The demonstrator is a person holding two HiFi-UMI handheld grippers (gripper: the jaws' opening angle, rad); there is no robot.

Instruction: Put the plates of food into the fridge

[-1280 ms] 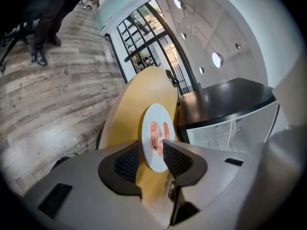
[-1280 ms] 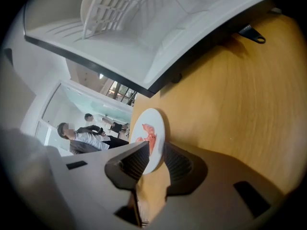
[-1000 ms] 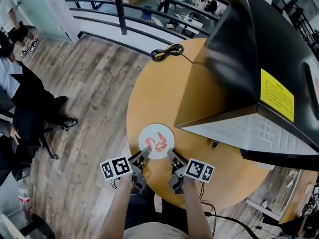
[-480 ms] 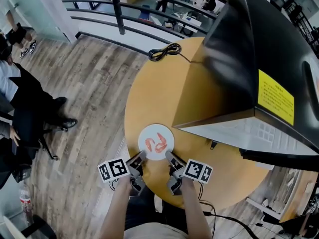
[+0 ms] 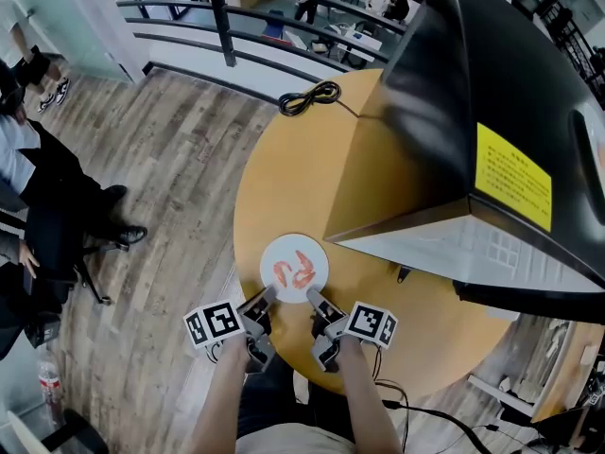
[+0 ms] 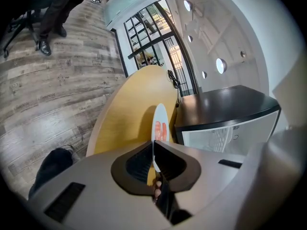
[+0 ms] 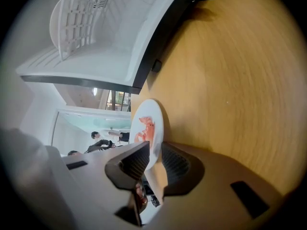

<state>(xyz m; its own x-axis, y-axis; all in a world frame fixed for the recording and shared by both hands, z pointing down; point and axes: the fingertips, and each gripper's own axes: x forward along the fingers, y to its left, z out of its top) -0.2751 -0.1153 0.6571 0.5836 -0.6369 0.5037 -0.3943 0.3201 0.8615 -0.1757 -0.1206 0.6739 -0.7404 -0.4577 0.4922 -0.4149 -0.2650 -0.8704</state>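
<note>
Wood tbl point(image 5: 284, 178), fridge point(image 5: 454, 112) cut off rt, plate point(image 5: 295, 244) rim part-hidden

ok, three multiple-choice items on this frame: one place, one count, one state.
1. Where is the plate?
A. on the round table, near the person's edge
B. on a fridge shelf
C. on the floor

2. How many plates are on the table?
A. one
B. two
C. three

3. The jaws of the left gripper are:
A. wide apart and empty
B. shut on the plate's rim
C. shut on the cable

Answers:
1 A: the head view shows the plate lying on the wood just ahead of both grippers.
2 A: no other plate shows on the table in any view.
3 B: in the left gripper view the jaws, which have just been closing, pinch the thin white rim.
</note>
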